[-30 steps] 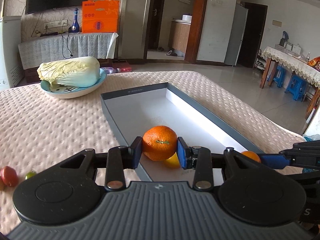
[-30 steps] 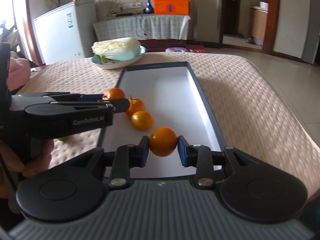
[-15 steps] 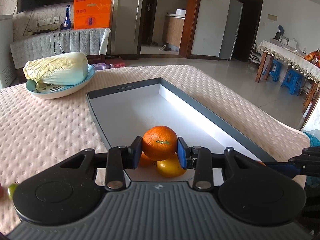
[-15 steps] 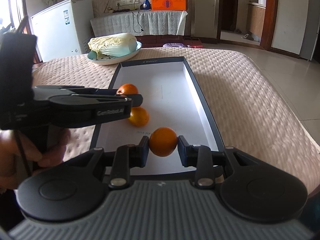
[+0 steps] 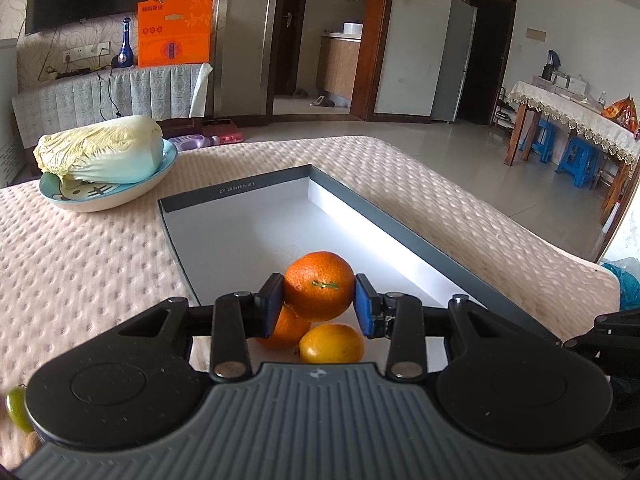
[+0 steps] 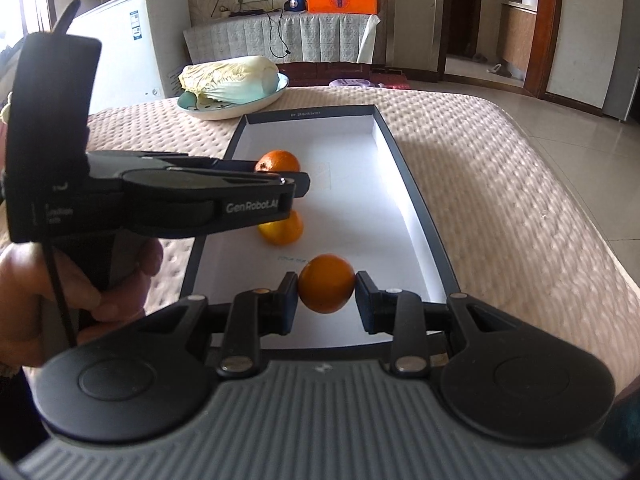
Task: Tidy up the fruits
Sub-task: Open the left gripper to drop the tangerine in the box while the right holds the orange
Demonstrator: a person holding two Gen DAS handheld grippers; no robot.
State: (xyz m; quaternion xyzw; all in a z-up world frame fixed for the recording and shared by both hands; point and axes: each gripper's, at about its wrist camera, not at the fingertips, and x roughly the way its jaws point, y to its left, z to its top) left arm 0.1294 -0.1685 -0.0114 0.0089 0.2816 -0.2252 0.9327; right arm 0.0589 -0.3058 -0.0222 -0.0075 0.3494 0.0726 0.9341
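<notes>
Two claws, each clenched on fruit over a long shallow dark-rimmed white-floored box on the beige dimpled-cloth worktop. Left claw grips a round orange tangerine with a green stem scar, blue pads pressing both sides, held above the box's near end. Below it in the box: another orange tangerine at 7 o'clock of the held one, and a smaller yellow-orange oval fruit at 6 o'clock, the two touching. Right claw grips a smooth orange round fruit above the near end of the box. Person's hand holds the left tool's handle at 9 o'clock in the right view. Pale napa cabbage lies in a blue-rimmed bowl, at 11 o'clock beyond the box. Small green fruit on the cloth at 8 o'clock.
</notes>
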